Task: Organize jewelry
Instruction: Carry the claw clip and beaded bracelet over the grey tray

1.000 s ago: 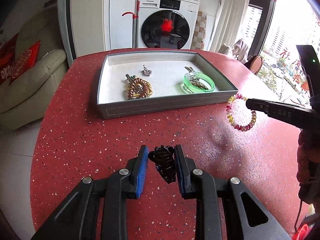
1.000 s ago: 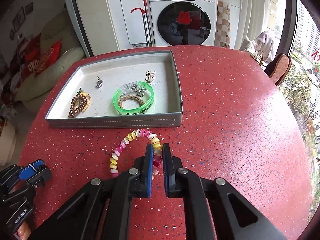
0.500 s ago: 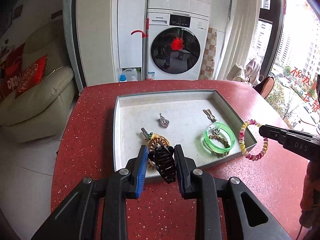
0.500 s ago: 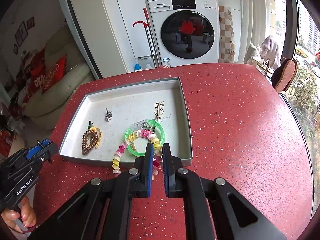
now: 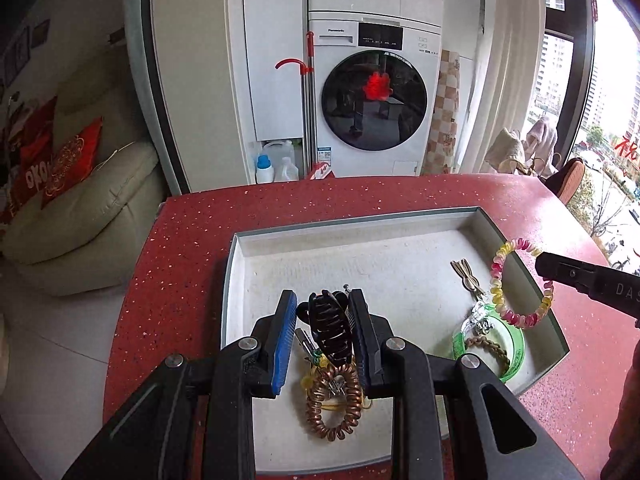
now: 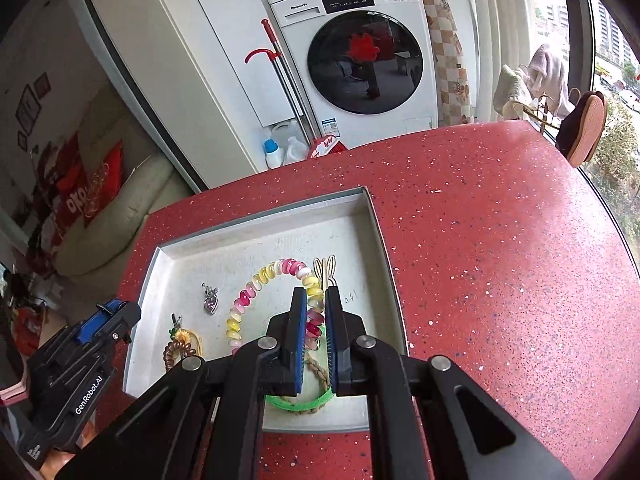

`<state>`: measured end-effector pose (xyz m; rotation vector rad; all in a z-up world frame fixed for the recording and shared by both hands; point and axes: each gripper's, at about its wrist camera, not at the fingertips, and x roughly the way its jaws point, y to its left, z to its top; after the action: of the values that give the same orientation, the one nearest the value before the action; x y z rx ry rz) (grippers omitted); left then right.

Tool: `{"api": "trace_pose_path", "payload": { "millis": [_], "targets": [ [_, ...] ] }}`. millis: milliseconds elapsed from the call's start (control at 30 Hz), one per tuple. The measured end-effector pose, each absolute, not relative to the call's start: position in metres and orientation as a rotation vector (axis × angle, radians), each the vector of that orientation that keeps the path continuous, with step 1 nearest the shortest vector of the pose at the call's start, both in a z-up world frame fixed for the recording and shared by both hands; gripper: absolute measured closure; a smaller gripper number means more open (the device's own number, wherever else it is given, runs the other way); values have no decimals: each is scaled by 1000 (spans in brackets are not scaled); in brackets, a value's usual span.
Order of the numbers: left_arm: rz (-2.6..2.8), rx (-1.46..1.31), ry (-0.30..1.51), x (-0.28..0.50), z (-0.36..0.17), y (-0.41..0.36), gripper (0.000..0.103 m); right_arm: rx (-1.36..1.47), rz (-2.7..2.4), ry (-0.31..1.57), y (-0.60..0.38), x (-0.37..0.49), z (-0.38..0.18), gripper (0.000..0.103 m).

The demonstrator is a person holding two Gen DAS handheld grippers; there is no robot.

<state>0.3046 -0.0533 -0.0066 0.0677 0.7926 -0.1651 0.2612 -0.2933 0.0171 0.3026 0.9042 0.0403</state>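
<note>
table: round red speckled stone table (image 6: 500, 248), bare on its right half.
tray: shallow grey rectangular tray (image 5: 400, 216) holds a green plastic bangle (image 5: 516, 344), a brown coil tie (image 5: 336, 404), a rabbit-ear clip (image 6: 325, 270) and a heart charm (image 6: 210, 303).
left gripper (image 5: 322, 322): clamped on a dark claw hair clip (image 5: 330, 330), above the tray.
right gripper (image 6: 316, 316): clamped on a pink-yellow spiral bracelet (image 6: 256, 286), above the bangle.
</note>
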Motion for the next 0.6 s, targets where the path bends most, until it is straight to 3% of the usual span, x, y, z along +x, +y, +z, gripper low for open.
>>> {"api": "trace_pose_path", "payload": {
  "millis": [600],
  "targets": [
    [-114,117,867,343,-56,-68,58,368,-12,958,-308,296,-30,93]
  ]
}}
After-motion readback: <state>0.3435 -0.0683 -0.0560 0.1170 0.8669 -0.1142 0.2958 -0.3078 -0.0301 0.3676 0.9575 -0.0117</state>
